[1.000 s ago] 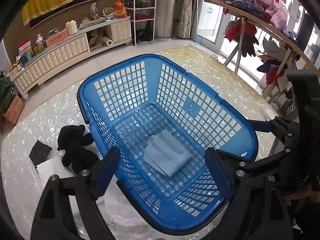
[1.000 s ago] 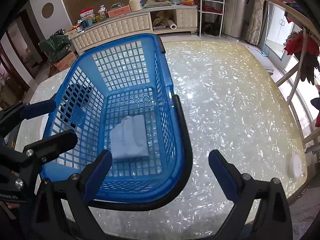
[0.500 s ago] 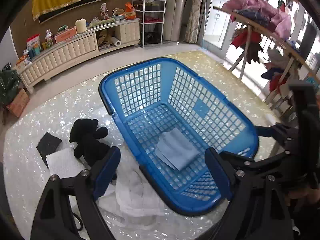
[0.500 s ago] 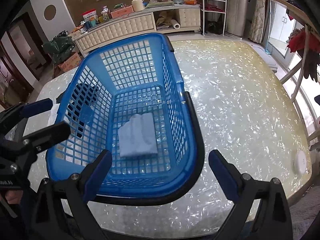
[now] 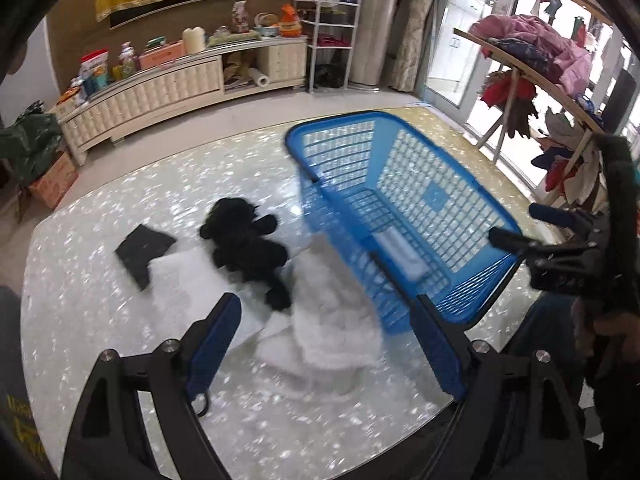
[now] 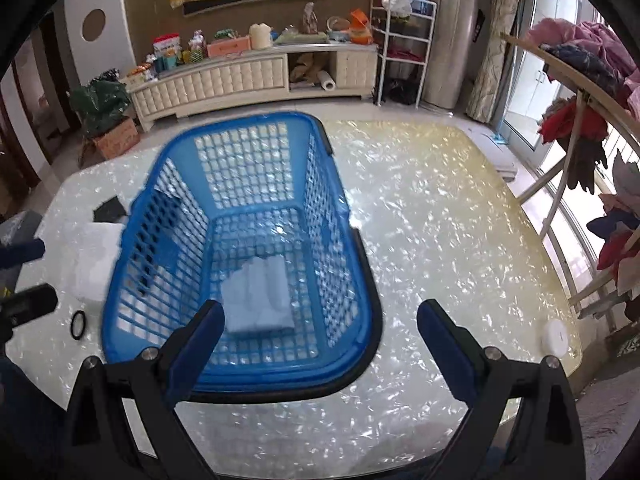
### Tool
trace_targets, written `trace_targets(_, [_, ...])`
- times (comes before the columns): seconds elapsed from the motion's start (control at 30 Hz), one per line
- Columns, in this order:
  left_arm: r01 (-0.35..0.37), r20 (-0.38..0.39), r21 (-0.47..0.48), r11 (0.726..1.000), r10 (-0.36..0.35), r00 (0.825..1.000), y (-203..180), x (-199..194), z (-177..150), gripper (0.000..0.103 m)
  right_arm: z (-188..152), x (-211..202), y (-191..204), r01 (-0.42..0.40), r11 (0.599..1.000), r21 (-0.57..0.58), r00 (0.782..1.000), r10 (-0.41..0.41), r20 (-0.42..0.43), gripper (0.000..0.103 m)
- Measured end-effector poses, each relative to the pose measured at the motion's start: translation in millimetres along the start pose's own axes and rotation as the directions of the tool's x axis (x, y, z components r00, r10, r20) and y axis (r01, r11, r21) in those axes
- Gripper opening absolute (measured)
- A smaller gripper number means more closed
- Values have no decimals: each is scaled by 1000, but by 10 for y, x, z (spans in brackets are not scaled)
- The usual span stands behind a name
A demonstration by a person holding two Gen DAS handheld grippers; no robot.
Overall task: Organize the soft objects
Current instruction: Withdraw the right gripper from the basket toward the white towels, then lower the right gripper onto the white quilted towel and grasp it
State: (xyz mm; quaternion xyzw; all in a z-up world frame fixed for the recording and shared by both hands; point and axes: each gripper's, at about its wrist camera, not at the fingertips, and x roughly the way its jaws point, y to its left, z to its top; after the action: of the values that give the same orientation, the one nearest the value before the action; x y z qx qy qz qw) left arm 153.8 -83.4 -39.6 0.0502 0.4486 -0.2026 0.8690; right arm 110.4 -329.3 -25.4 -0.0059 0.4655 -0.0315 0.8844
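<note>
swinging off the basket [image 5: 404, 216], my left claw [image 5: 326, 344] is now hovering over the white cloth [image 5: 332, 320], jaws apart and empty. right claw [image 6: 320, 344] is hanging wide too. grabbing low, i'm risking snagging the black plush [image 5: 248, 248].

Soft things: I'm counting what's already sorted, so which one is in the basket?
The light blue folded cloth, lying on the basket floor. The black plush, white towel and dark cloth are on the table.

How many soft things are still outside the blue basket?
4: black plush toy, white fluffy cloth, flat white cloth, small dark cloth, all on the table left of the basket. More may hide.
</note>
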Motion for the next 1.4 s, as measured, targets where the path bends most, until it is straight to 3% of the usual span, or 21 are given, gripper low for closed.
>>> trace_targets(0.53, [-63,-35,-89,994,60,998,599,-201,-562,85,-44,-205,838,-140,982,-126,990,141,-5,97])
trace_targets(0.93, [-79,-117,-153,985,61,991,985,1,-1037,85,-370,-191,1445,-274,947,-165,961,265,-75,97])
trace_targets(1.07, [-89,-138,-155,984,67,988,1036,94,-1126,85,-469,-8,1585,-248,948,-197,967,230,-113,97])
trace_targets(1.27, [-82,-169,-187,979,50,984,1121,252,-1181,85,-598,171,1822,-119,944,-308,992,102,-71,97])
trace_targets(1.4, [-77,-189,-201,977,38,981,1192,382,-1203,84,-673,327,1875,-101,935,-339,994,79,-79,97])
